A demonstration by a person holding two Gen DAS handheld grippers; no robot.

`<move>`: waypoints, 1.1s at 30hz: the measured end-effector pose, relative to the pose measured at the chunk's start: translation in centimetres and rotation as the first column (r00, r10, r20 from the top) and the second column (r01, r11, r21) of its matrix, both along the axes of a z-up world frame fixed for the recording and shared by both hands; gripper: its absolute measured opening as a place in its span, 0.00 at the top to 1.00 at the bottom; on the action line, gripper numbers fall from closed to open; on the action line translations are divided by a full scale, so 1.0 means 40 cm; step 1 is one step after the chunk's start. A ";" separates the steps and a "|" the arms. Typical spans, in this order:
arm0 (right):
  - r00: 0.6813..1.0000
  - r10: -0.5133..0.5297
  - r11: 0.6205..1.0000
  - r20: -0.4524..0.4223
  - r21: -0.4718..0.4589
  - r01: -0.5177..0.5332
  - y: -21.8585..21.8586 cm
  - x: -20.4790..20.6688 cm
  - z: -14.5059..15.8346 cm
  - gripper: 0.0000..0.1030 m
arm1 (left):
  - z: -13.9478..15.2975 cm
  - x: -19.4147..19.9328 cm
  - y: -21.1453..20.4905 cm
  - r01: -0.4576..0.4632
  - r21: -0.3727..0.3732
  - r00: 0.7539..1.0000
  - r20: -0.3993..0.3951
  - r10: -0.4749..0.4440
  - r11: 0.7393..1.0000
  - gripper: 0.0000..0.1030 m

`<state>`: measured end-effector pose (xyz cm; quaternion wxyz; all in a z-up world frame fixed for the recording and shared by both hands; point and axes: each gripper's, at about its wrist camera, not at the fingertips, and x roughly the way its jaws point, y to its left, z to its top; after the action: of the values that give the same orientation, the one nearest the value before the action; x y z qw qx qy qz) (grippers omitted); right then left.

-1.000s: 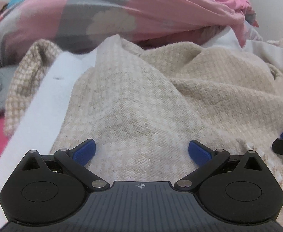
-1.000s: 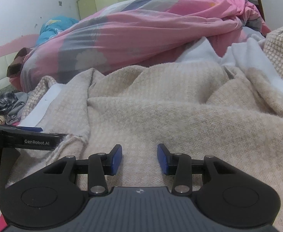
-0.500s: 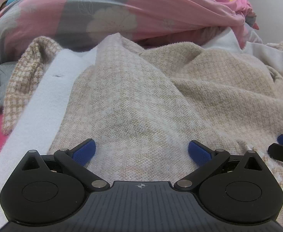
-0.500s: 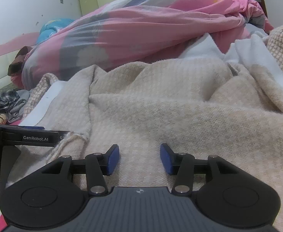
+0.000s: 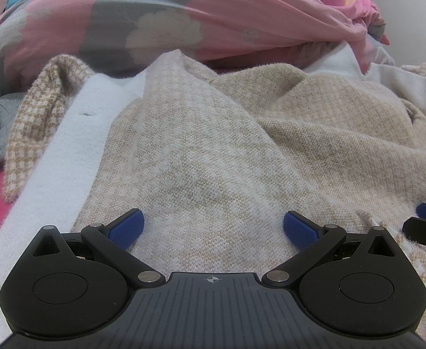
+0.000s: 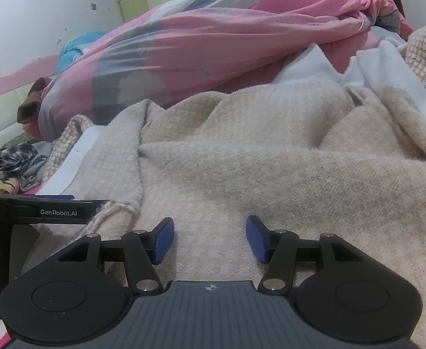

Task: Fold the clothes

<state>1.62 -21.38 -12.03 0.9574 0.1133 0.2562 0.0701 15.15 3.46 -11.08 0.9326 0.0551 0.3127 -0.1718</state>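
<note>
1. The left gripper [image 5: 213, 226] hovers with jaws spread wide over the beige knit cardigan [image 5: 213, 151], gripping nothing.
2. The right gripper [image 6: 210, 240] is opening; cardigan knit lies beneath the gap, unpinched.
3. The pink duvet [image 6: 227, 43] hides the cardigan's far edge.

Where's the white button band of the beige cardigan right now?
In the left wrist view, the white button band runs up the left side of the beige cardigan, beside its checked flap.
</note>
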 end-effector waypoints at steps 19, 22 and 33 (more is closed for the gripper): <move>1.000 -0.001 1.000 0.012 0.014 0.000 -0.001 -0.005 0.002 0.43 | -0.003 0.000 0.002 0.007 -0.004 1.000 0.002 -0.007 1.000 0.00; 1.000 0.000 1.000 0.012 0.017 0.000 -0.002 -0.006 0.002 0.43 | -0.003 -0.002 0.000 0.006 0.000 1.000 0.005 -0.006 1.000 0.00; 1.000 0.012 0.999 0.017 0.035 -0.013 -0.009 -0.007 0.001 0.39 | -0.002 -0.001 -0.002 0.006 0.006 1.000 0.007 -0.006 1.000 0.00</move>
<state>1.33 -21.74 -11.97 0.9570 0.1279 0.2474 0.0814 15.13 3.38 -11.17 0.9329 0.0592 0.3099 -0.1735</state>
